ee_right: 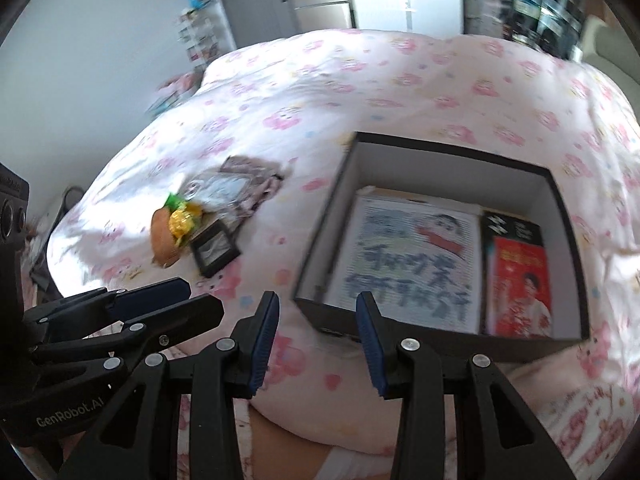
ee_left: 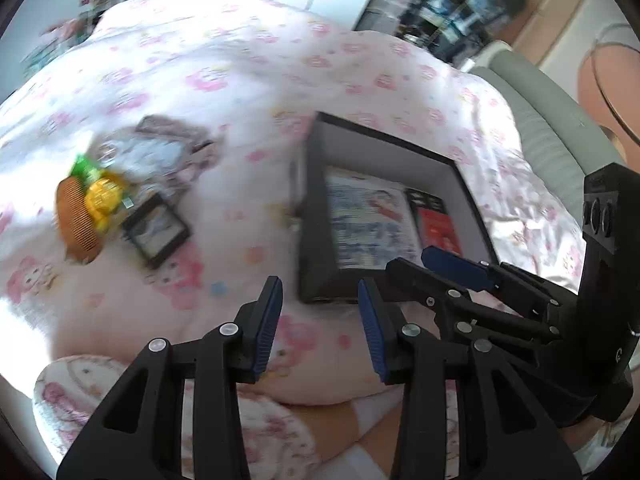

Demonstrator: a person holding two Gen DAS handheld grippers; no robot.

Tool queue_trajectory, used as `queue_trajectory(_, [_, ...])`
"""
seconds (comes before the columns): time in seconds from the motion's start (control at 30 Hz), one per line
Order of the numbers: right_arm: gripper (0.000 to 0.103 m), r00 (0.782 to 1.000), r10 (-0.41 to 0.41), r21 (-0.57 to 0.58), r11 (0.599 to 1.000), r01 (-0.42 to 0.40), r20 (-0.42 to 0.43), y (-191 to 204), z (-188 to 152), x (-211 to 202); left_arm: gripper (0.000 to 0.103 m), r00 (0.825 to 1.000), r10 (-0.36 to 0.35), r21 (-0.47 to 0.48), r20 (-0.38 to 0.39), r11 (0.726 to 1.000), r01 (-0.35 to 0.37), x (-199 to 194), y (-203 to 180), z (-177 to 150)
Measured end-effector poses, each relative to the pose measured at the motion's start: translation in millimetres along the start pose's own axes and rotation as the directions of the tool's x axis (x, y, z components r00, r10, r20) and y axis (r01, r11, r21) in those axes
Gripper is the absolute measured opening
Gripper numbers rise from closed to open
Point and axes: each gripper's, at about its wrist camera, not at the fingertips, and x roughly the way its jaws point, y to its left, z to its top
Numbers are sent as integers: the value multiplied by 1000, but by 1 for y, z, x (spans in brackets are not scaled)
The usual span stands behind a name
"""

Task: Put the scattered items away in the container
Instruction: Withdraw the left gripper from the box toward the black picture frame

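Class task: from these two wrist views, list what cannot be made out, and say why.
- Blue writing on the white booklet in the black cardboard box: motion blur, both views.
- Grey-and-white packets behind the orange wooden comb: blurred, overlapping.
- Shelf contents behind the bed: too small, blurred.

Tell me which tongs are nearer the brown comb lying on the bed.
Left. The left tongs hover open on the comb's side of the black box. The right tongs hover open by the box's near edge, farther from the comb.
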Motion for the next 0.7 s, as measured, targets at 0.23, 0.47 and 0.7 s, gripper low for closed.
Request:
queue_trajectory(0.23, [36, 998, 57, -113, 992, -61, -38, 51, 15, 42, 39, 999, 46, -181, -3, 982, -45, 7, 74, -2])
queue_trajectory(0.47, [36, 993, 77, -181, 979, -92, -87, 98, 38, 101, 39, 982, 184, -373, -42, 909, -186, 27, 151, 11])
queue_trajectory(0.7, [36, 982, 4, -133, 991, -29, -188, 107, 52, 171, 28, 968, 216, -536, -125, 806, -249, 76, 203, 19])
